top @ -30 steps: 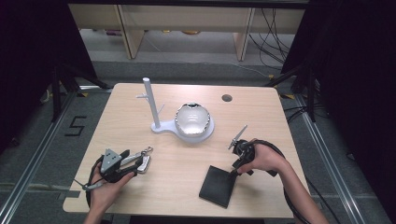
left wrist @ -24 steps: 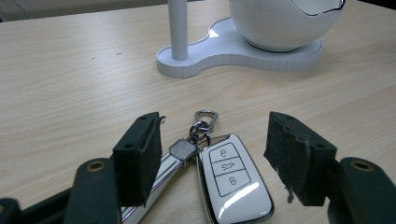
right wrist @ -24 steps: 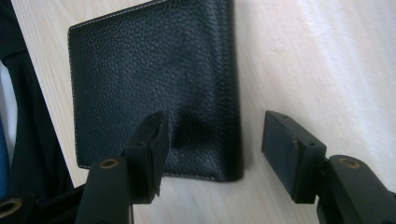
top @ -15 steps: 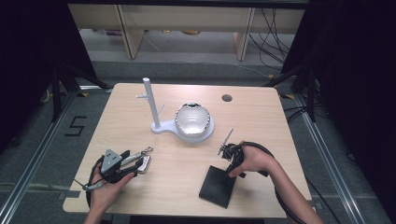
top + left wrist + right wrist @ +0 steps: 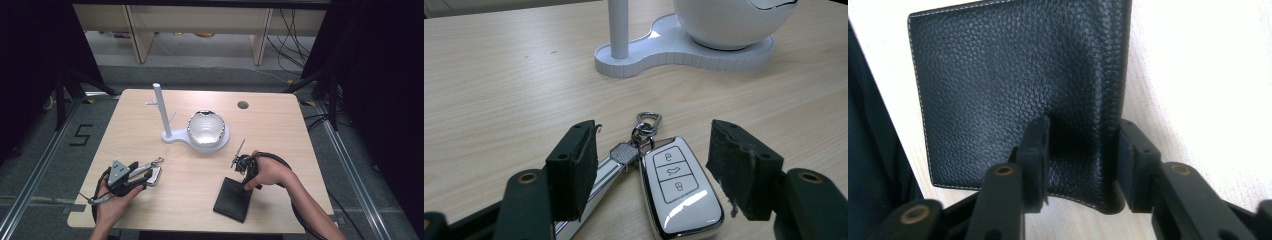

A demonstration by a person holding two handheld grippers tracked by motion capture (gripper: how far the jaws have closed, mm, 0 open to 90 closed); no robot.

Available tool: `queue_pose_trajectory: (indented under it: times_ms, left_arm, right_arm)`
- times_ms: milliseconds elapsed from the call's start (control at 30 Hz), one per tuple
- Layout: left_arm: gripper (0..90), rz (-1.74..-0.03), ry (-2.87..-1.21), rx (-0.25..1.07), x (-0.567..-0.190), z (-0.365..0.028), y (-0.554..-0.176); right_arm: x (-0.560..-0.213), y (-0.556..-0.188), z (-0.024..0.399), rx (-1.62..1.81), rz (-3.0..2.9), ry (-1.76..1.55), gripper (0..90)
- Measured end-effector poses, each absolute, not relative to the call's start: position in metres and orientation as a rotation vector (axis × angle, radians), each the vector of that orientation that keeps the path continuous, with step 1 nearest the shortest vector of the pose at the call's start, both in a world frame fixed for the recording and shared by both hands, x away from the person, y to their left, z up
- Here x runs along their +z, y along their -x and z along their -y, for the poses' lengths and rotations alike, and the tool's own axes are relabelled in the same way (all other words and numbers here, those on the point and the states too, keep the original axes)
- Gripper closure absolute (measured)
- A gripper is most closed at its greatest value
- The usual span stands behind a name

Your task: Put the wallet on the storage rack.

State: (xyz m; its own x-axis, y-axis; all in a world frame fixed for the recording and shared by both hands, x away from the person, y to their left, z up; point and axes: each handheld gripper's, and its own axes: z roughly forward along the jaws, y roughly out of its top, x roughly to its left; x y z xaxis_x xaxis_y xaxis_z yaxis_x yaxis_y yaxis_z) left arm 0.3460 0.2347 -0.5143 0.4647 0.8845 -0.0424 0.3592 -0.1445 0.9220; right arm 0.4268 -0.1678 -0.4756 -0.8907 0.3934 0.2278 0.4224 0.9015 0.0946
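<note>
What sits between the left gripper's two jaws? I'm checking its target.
A white car key fob with its ring, lying untouched on the table, seen in the left gripper view.

Left fingers [image 5: 654, 170] apart, right fingers [image 5: 1080, 160] narrowed

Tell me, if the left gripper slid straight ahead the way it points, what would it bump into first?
Probably the white car key lying between its open jaws; beyond that, the white stand, though depth is unclear.

High view: overhead, looking forward-down on table [image 5: 280, 130]. Gripper views: low, close along jaws; left shares the white stand [image 5: 684, 47] with high view.
</note>
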Motion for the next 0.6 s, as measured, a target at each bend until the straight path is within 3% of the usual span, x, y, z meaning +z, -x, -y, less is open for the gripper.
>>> queue_pose_trajectory:
  times_ms: [200, 600]
  left_arm:
    - [36.4, -1.082, -1.720, 0.670, -0.514, -0.235, -0.346]
    - [36.6, -1.074, -1.724, 0.667, -0.514, -0.234, -0.345]
  right_arm:
    - [-0.471, -0.425, 0.172, -0.253, 2.895, 0.545, 76.5]
    - [-0.431, -0.406, 0.173, -0.363, 3.008, 0.468, 81.3]
